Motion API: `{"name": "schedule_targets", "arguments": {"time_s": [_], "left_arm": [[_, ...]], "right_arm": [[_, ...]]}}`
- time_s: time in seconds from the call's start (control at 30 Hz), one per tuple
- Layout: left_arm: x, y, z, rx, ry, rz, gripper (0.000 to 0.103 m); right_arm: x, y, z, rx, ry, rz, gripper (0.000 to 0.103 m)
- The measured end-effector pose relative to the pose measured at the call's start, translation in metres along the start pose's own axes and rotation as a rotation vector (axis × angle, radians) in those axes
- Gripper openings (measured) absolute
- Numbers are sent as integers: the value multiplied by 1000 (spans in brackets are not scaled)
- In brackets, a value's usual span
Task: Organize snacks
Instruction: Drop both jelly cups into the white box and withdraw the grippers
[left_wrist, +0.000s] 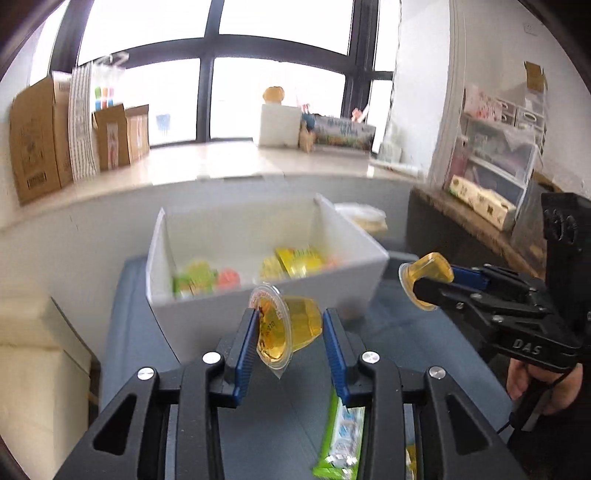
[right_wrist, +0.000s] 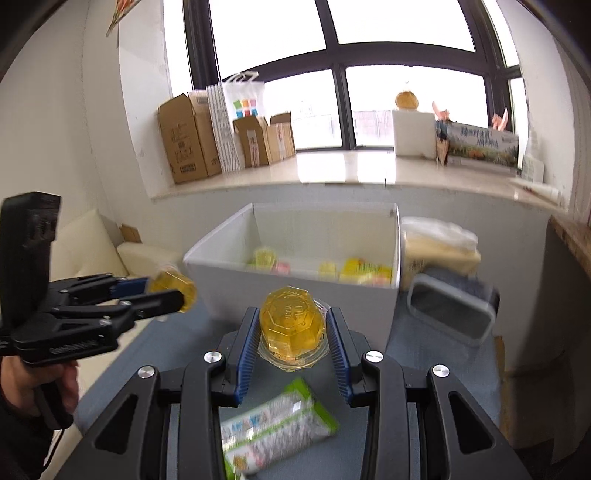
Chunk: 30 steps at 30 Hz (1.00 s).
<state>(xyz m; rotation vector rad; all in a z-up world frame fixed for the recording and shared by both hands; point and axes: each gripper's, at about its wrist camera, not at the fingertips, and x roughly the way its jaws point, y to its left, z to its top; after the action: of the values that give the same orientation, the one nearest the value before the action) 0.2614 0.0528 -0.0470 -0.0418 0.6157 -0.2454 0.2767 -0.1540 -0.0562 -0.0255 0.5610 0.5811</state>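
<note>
Left wrist view: each gripper holds a yellow jelly cup above the grey table, short of the white bin.

At lower centre the left gripper (left_wrist: 290, 332) is clamped on a jelly cup (left_wrist: 284, 326) lying on its side, foil lid to the left; at right the right gripper (left_wrist: 430, 282) pinches a second jelly cup (left_wrist: 428, 275), a hand (left_wrist: 543, 384) on its handle. The white bin (left_wrist: 266, 295), mid-frame, contains yellow, green and pink snacks. A green snack packet (left_wrist: 341, 439) lies on the grey table (left_wrist: 399, 332) at bottom centre. Parts are blurred.
</note>
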Motion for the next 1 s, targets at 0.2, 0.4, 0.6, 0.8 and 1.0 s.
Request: {"name": "schedule_targets", "arguments": {"time_s": [0.2, 0.4, 0.6, 0.8, 1.0], "left_arm": [[12, 26, 49, 18, -41, 33, 39], [53, 51, 77, 9, -10, 28, 39], [105, 63, 70, 6, 75, 60, 44], [126, 67, 55, 6, 135, 126, 103], [114, 63, 49, -19, 132, 116, 103]], "right_arm": [[28, -5, 42, -12, -12, -13, 39], [72, -29, 67, 54, 20, -10, 39], [119, -47, 66, 62, 112, -73, 40], [120, -63, 60, 127, 98, -61, 103], [93, -59, 58, 147, 58, -32, 103]]}}
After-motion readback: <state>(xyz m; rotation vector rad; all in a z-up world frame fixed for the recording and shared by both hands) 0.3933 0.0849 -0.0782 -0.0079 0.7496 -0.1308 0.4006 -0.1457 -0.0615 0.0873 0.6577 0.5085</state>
